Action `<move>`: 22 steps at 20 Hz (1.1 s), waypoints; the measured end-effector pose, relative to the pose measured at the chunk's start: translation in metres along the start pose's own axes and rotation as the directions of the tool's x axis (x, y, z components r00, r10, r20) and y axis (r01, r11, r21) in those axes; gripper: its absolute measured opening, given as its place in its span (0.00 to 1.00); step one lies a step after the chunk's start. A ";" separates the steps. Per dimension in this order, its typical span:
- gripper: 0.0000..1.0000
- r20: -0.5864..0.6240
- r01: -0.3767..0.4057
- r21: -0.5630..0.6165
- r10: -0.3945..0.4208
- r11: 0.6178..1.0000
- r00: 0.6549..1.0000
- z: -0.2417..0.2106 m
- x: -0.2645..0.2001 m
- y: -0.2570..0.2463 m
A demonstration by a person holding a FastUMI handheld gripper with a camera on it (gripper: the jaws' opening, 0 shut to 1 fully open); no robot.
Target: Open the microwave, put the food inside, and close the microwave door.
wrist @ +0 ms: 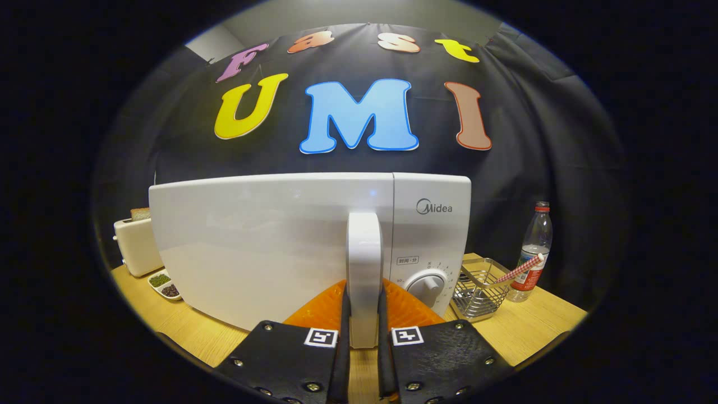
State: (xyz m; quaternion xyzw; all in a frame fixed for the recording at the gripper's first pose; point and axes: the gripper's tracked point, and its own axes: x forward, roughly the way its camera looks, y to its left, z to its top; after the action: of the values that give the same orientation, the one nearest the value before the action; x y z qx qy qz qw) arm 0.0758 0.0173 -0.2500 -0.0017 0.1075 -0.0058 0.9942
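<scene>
A white microwave point(432, 224) stands on the wooden table point(538, 325), its door point(252, 247) swung a little out toward me. The door's upright white handle point(364, 252) runs down between my fingers, and my gripper point(363, 314) is shut on it, one finger pressing each side. A round dial point(425, 287) sits on the control panel right of the handle. The food is out of sight.
A wire basket point(479, 292) holding a striped straw stands right of the microwave, with a clear water bottle point(533, 252) beyond it. Left of the microwave are a cream toaster point(137, 244) with toast and a small dish of seeds point(164, 284).
</scene>
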 end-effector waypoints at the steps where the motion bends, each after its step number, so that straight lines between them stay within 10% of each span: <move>1: 0.21 -0.004 -0.005 0.002 0.005 1.000 1.000 0.001 0.001 -0.001; 22: 0.12 -0.070 -0.358 0.094 0.365 0.929 0.928 -0.016 -0.181 0.087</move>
State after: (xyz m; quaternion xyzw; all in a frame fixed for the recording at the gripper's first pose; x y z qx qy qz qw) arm -0.1036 0.1062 -0.2275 0.0581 0.1484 0.1731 0.9719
